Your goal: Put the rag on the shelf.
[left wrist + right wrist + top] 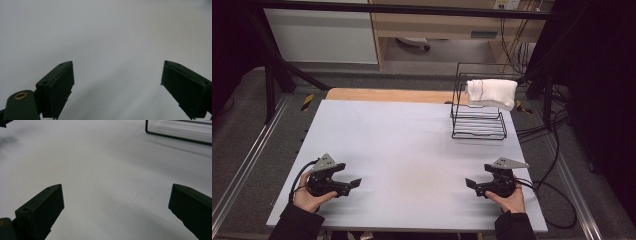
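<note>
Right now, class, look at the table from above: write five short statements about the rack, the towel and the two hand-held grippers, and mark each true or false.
1. The white towel hangs on the black wire rack. True.
2. The rack stands at the table's near left corner. False: far right.
3. The left hand-held gripper grips the towel. False: its jaws are open and hold nothing.
4. The right hand-held gripper is open. True.
5. Both grippers are over the white table. True.
</note>
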A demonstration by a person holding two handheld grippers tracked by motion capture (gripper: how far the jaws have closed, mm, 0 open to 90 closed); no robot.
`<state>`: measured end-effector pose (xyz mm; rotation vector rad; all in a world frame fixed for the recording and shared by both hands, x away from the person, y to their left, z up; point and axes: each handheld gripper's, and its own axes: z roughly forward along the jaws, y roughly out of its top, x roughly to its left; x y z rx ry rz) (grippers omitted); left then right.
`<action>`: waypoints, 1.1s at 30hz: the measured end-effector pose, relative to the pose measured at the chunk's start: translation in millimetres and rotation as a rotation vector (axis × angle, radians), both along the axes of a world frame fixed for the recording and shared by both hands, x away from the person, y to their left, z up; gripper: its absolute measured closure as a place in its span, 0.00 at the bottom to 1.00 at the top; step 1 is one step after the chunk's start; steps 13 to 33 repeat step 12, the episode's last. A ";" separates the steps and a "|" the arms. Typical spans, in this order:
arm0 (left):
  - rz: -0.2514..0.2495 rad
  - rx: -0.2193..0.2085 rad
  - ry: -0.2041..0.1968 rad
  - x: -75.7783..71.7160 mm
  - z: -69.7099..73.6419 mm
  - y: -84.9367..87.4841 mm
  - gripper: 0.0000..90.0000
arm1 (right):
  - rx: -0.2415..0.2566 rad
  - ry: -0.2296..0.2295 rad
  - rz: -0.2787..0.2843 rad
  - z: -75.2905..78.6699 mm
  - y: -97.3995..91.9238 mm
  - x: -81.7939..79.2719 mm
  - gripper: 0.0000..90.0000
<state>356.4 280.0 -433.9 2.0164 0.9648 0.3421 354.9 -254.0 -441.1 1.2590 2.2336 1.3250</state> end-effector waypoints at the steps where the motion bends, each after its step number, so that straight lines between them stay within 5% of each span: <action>1: 0.002 0.003 0.003 -0.2 -0.9 1.3 0.13 | 0.000 0.005 -0.003 -1.8 -1.6 -1.3 0.01; 33: 0.006 0.008 0.011 -1.8 -7.0 6.9 0.12 | -0.001 0.011 0.003 -4.1 -5.2 -3.3 0.01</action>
